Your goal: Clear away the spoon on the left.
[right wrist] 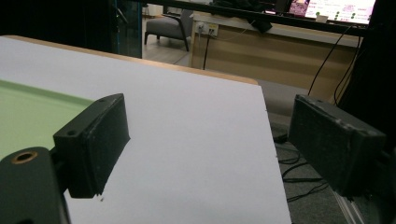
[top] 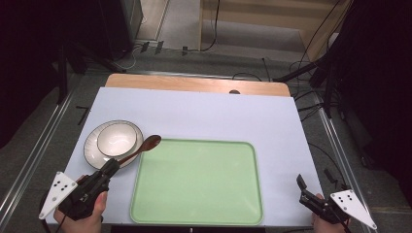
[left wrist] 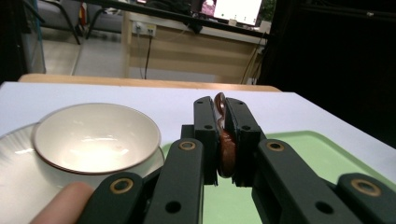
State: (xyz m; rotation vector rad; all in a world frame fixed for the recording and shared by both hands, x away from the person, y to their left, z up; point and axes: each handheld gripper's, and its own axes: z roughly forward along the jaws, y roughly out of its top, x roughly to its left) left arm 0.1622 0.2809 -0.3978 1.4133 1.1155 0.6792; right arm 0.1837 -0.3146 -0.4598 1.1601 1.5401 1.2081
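Observation:
A dark brown wooden spoon (top: 141,148) is clamped by its handle in my left gripper (top: 111,166), which is shut on it at the table's front left. The spoon's bowl points away, over the gap between the plate and the tray. In the left gripper view the spoon (left wrist: 225,142) stands edge-on between the closed jaws. A white bowl (top: 116,139) sits on a white plate (top: 90,150) just left of the spoon. My right gripper (top: 301,189) rests open at the front right corner, nothing between its jaws; its pads (right wrist: 95,142) frame bare white table.
A light green tray (top: 197,182) lies in the middle front of the white table top (top: 218,116). A wooden strip runs along the table's far edge. Cables and dark stands lie on the floor beyond and to the right.

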